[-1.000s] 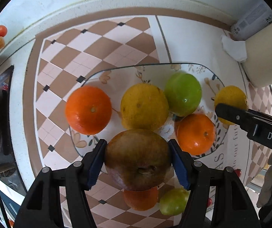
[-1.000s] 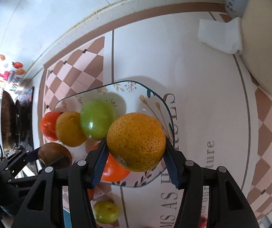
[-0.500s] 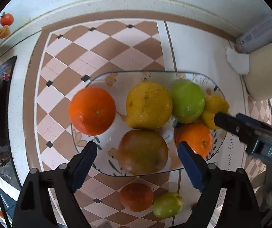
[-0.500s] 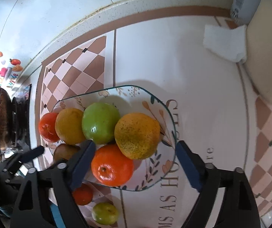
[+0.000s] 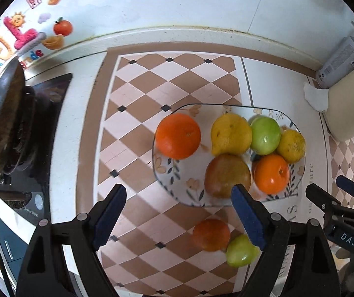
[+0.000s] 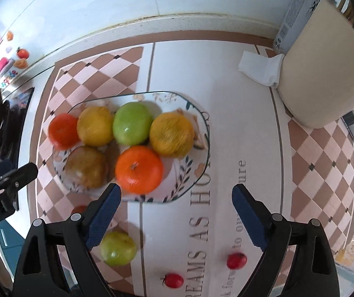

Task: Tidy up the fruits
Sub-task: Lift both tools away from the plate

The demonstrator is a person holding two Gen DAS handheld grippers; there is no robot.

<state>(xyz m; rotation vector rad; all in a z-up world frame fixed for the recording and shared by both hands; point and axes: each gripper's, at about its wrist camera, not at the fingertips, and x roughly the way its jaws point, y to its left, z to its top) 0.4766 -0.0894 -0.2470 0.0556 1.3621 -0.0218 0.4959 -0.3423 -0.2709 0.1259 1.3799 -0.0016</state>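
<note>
A floral glass plate (image 5: 174,193) (image 6: 196,163) holds several fruits: two oranges (image 5: 178,136) (image 6: 139,169), a yellow pear (image 5: 230,135), a green apple (image 6: 132,123), a yellow-orange citrus (image 6: 172,133) and a brown pear (image 5: 227,175) (image 6: 86,167). A small orange (image 5: 211,234) and a green fruit (image 5: 241,251) (image 6: 118,248) lie on the mat in front of the plate. My left gripper (image 5: 179,212) hangs open above the mat left of the brown pear, empty. Open and empty too, my right gripper (image 6: 177,212) hovers over the plate's near right edge.
Two small red fruits (image 6: 236,260) (image 6: 174,280) lie on the mat near the front. A cream container (image 6: 325,74) with a carton and a crumpled tissue (image 6: 261,70) stands at the back right. A dark pan on a stove (image 5: 6,128) is at the left.
Both grippers opened, leaving the brown pear and the yellow-orange citrus on the plate, then lifted and drew back from it. The left gripper also shifted to the left.
</note>
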